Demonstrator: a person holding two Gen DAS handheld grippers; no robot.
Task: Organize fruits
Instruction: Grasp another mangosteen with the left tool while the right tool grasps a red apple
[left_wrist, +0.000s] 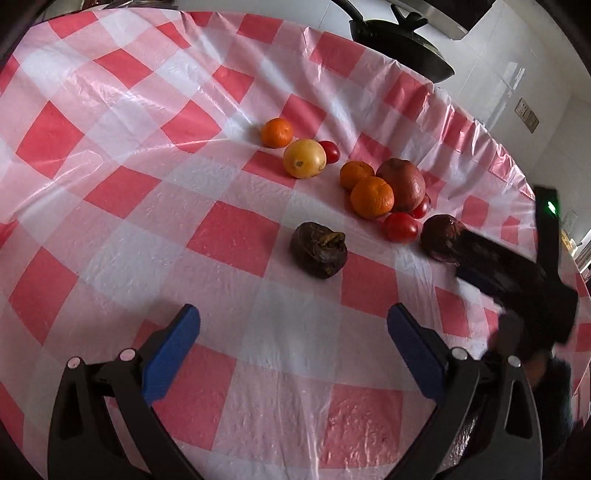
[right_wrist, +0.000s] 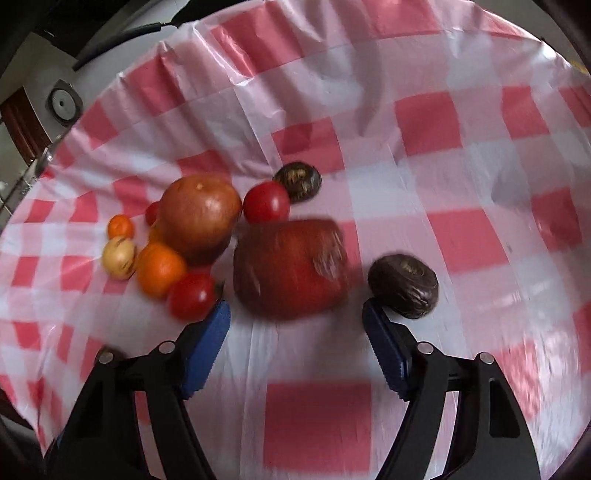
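Note:
Fruits lie on a red-and-white checked tablecloth (left_wrist: 229, 236). In the left wrist view: three oranges (left_wrist: 372, 196), a yellow fruit (left_wrist: 304, 158), a large brownish-red fruit (left_wrist: 402, 183), red tomatoes (left_wrist: 400, 228) and a dark mangosteen (left_wrist: 319, 249). My left gripper (left_wrist: 293, 339) is open and empty, short of the mangosteen. My right gripper (right_wrist: 295, 332) is open, just in front of a dark red fruit (right_wrist: 291, 267), not closed on it. It shows in the left wrist view (left_wrist: 441, 236) with the right gripper's body (left_wrist: 517, 280) beside it. A mangosteen (right_wrist: 404, 285) lies by the right fingertip.
A black pan (left_wrist: 399, 40) sits beyond the table's far edge. In the right wrist view a second mangosteen (right_wrist: 298, 181), tomatoes (right_wrist: 266, 202), an orange (right_wrist: 159, 269) and a yellow fruit (right_wrist: 119, 257) crowd the left. The table edge (right_wrist: 122, 74) curves at upper left.

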